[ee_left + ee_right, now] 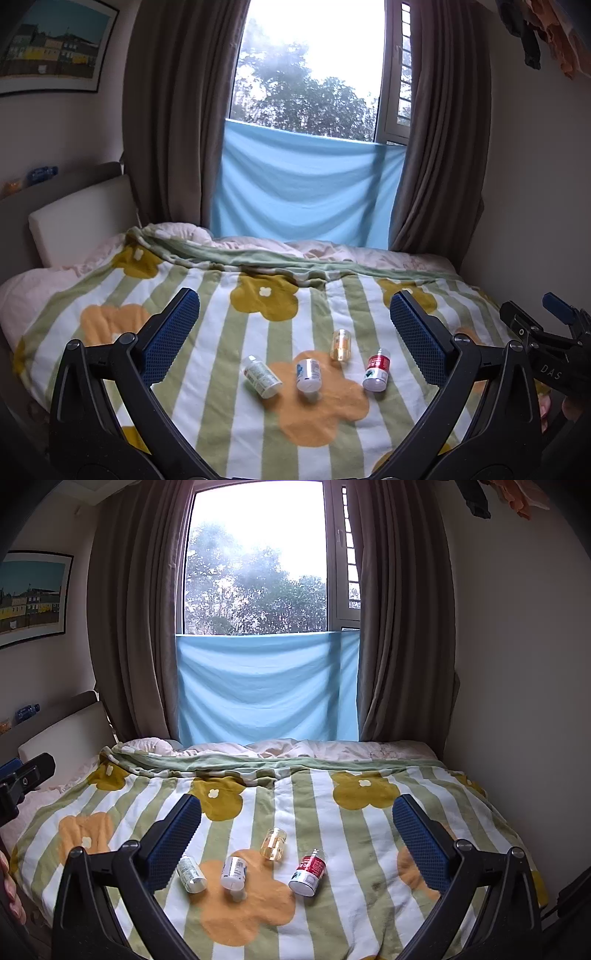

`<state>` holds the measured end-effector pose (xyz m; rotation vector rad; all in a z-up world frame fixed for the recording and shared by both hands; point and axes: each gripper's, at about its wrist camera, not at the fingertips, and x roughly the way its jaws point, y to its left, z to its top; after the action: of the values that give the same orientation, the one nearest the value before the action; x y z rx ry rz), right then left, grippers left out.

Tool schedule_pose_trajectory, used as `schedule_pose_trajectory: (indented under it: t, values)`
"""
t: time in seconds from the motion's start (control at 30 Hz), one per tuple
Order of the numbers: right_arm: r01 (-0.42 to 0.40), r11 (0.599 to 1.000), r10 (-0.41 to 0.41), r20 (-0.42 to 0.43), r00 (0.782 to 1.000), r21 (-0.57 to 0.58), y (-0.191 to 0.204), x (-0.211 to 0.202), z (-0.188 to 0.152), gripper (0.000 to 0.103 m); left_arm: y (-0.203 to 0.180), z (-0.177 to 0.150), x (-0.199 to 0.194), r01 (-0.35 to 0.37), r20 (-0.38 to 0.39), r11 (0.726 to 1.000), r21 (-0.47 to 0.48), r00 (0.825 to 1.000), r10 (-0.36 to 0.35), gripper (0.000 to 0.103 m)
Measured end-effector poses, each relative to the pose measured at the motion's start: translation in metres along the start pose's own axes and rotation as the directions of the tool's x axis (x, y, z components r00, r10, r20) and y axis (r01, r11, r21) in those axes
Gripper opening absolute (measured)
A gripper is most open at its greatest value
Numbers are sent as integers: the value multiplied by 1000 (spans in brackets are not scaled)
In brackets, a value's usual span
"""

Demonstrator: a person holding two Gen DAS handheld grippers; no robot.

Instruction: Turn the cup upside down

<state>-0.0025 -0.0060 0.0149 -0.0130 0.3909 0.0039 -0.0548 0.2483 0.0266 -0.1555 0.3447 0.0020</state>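
Several small bottles lie on a striped flower blanket (229, 424): a white one with green print (261, 376), a white one with blue print (308, 374), a clear yellowish one (341, 344) and a red-labelled one (376, 370). They also show in the right wrist view: green-print (191, 873), blue-print (233, 872), clear (273, 843), red (308, 872). No cup is recognisable besides these. My left gripper (294, 317) is open and empty above and short of the bottles. My right gripper (296, 821) is open and empty, likewise held back from them.
The bed (369, 753) runs to a window with brown curtains (133, 627) and a blue cloth (266, 686). A wall (517, 664) bounds the right side, a headboard (77, 218) the left. The right gripper's body (546, 343) shows at the left view's right edge.
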Motion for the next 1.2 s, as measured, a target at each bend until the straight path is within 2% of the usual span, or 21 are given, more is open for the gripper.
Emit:
schedule_pose_trajectory:
  t: [1.2]
  values:
    - [4,1000,-4,6,1000,-10,-3,4,-8,103,0,-5,5,-11,-30,1000,15,999,11,103]
